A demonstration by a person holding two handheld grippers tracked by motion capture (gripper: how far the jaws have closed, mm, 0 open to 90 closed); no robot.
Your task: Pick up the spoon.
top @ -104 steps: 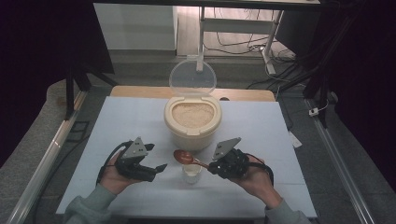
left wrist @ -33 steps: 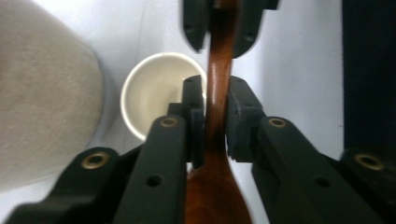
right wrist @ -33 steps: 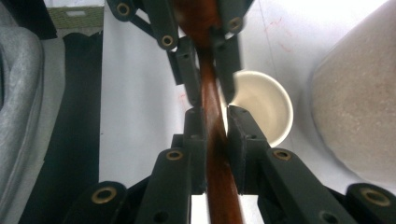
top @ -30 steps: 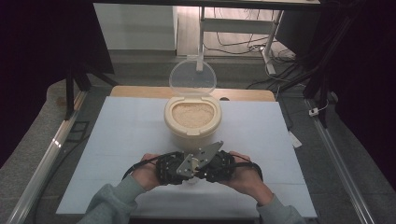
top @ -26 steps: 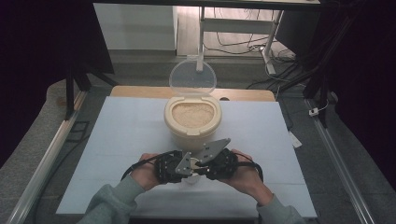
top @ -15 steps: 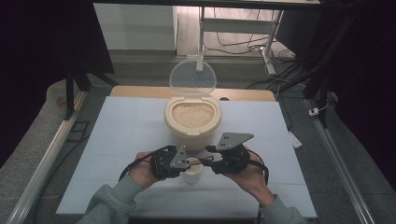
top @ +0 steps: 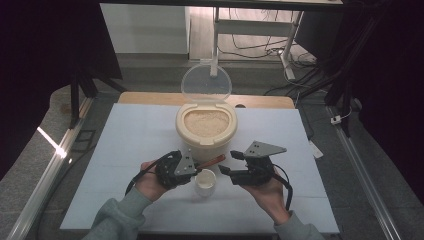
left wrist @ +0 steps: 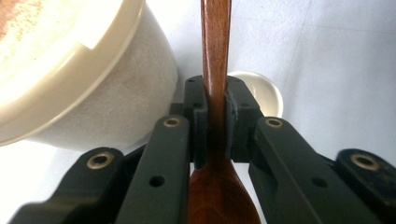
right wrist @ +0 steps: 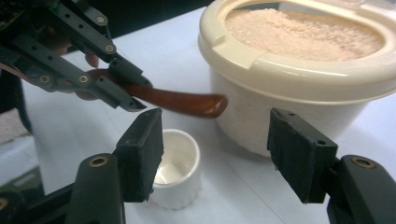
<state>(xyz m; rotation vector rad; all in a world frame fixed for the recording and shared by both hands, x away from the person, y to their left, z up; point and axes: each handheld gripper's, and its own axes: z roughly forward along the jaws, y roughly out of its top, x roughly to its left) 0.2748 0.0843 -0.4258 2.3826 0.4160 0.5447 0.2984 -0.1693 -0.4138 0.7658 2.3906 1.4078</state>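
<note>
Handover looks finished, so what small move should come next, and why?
Probably swing the left gripper to carry the brown wooden spoon toward the open cream rice container: its jaws clamp the spoon's handle, while the right gripper has just been opening with nothing between its jaws, and the small white cup sits empty.

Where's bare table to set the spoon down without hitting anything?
The white table is bare left of the rice tub, and right of it past the right tool. It is crowded in front of the tub, where the small white cup sits between both tools.
</note>
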